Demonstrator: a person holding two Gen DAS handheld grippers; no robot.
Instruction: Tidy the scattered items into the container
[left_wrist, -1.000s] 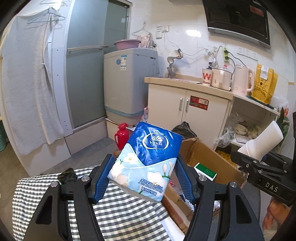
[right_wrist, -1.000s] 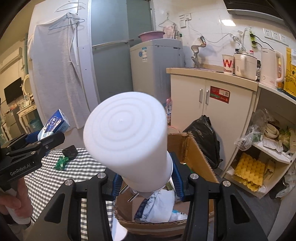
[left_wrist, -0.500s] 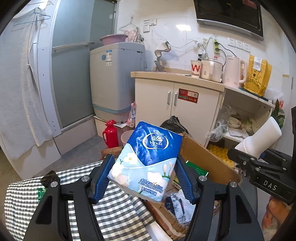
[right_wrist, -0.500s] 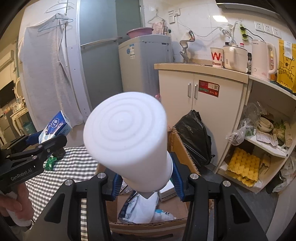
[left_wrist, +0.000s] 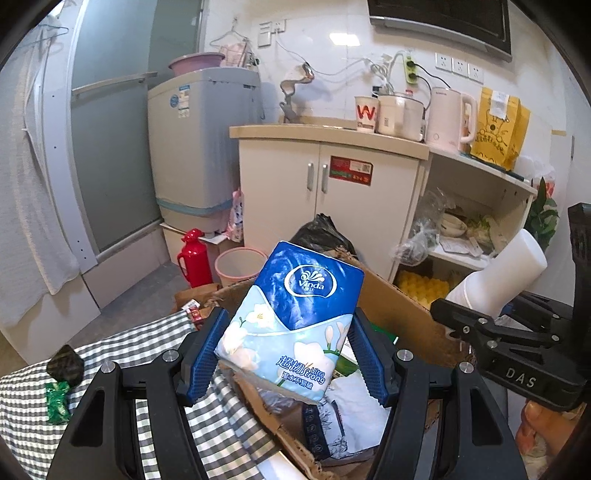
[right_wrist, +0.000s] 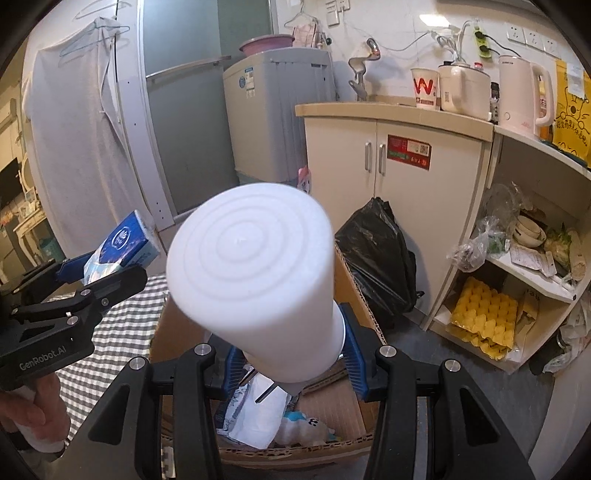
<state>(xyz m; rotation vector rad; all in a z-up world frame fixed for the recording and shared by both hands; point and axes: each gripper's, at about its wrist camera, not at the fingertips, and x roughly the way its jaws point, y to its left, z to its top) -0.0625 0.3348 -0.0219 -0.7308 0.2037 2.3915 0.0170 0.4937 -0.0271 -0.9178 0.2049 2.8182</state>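
In the left wrist view, the left gripper (left_wrist: 286, 363) has its blue pads pressed on both sides of a blue tissue pack (left_wrist: 291, 317). The long axis of the pack runs away from the camera and tilts a little to the right, with the dark blue logo end pointing up and forward. The pack hangs over the near edge of the cardboard box (left_wrist: 391, 306), which stands just beside the checked tablecloth (left_wrist: 218, 417). A green wrapper (left_wrist: 58, 400) and a dark small object (left_wrist: 65, 367) lie on the cloth at the left. At the right, the right gripper (left_wrist: 476, 314) holds a white bottle (left_wrist: 498, 280) that points up and to the right.

In the right wrist view, the right gripper (right_wrist: 291, 363) is closed on the narrow lower part of the white bottle (right_wrist: 255, 273). Its long axis runs forward and upward, with the round flat base towards the camera, above the open cardboard box (right_wrist: 332, 410). White packets (right_wrist: 255, 417) lie inside the box. The left gripper (right_wrist: 101, 269) with the tissue pack (right_wrist: 125, 242) is at the left, over the cloth.
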